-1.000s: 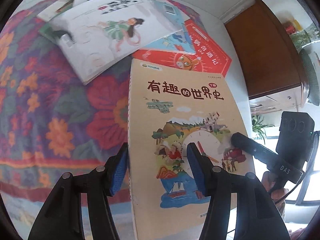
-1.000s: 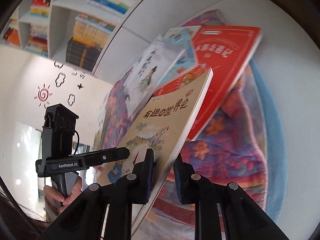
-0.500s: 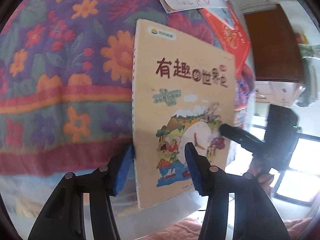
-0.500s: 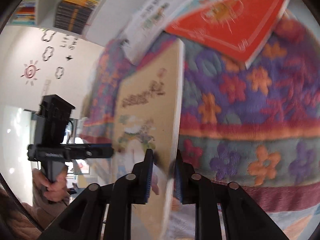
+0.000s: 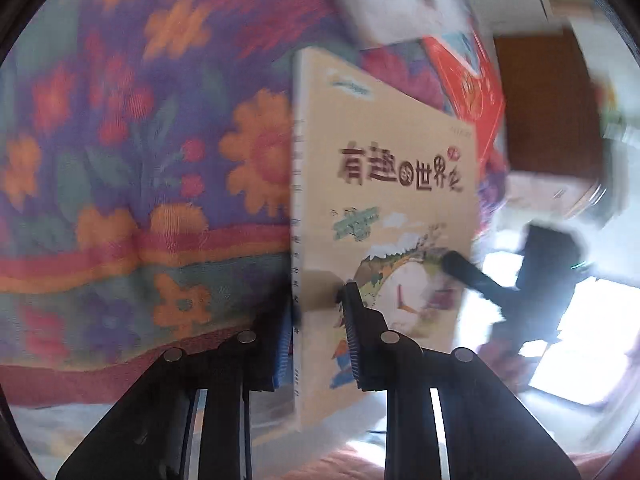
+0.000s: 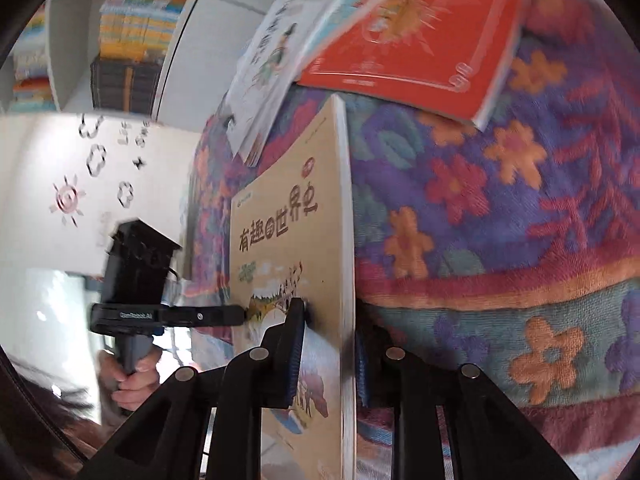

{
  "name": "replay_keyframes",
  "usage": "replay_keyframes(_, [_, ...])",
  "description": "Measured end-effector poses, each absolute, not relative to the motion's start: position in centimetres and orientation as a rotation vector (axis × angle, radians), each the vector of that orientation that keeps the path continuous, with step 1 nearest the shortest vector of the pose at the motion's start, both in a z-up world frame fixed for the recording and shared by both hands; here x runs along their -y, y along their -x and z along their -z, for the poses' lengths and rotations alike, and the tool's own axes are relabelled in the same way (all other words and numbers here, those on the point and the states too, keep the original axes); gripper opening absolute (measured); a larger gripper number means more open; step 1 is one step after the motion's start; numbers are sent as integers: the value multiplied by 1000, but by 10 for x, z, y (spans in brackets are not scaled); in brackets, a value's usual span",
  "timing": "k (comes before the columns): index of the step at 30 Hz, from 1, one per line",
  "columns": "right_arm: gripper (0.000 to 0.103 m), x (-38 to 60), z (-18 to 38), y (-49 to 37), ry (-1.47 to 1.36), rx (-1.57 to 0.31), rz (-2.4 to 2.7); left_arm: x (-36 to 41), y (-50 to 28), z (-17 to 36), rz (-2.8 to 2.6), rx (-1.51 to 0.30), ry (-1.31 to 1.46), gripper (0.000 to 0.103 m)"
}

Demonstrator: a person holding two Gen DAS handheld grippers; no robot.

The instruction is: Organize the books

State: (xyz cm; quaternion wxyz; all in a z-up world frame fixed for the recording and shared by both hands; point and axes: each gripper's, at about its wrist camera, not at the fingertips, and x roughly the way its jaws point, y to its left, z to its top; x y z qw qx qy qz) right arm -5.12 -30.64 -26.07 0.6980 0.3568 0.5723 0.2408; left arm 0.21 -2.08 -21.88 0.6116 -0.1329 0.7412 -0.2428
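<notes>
Left wrist: book (tan) inside left claw.

i see the tan book held on edge above the floral blanket, its cover carrying dark brown chinese title characters over a cartoon landscape with a clock face. its spine side faces the left wrist camera; its white page edge faces the right wrist camera. beyond it, at the far part of the blanket, the red book lies flat, cover up, showing a sun drawing. the white book with a figure in green lies beside it, partly overlapped by a light blue book.
</notes>
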Motion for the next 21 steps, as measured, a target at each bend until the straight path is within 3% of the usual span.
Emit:
replay_keyframes(3, [21, 296, 246, 52, -758, -1246, -607, 32, 5, 196, 537, -1622, 159, 30])
replay_keyframes(21, [21, 205, 185, 23, -590, -1157, -773, -66, -9, 135, 500, -1476, 216, 31])
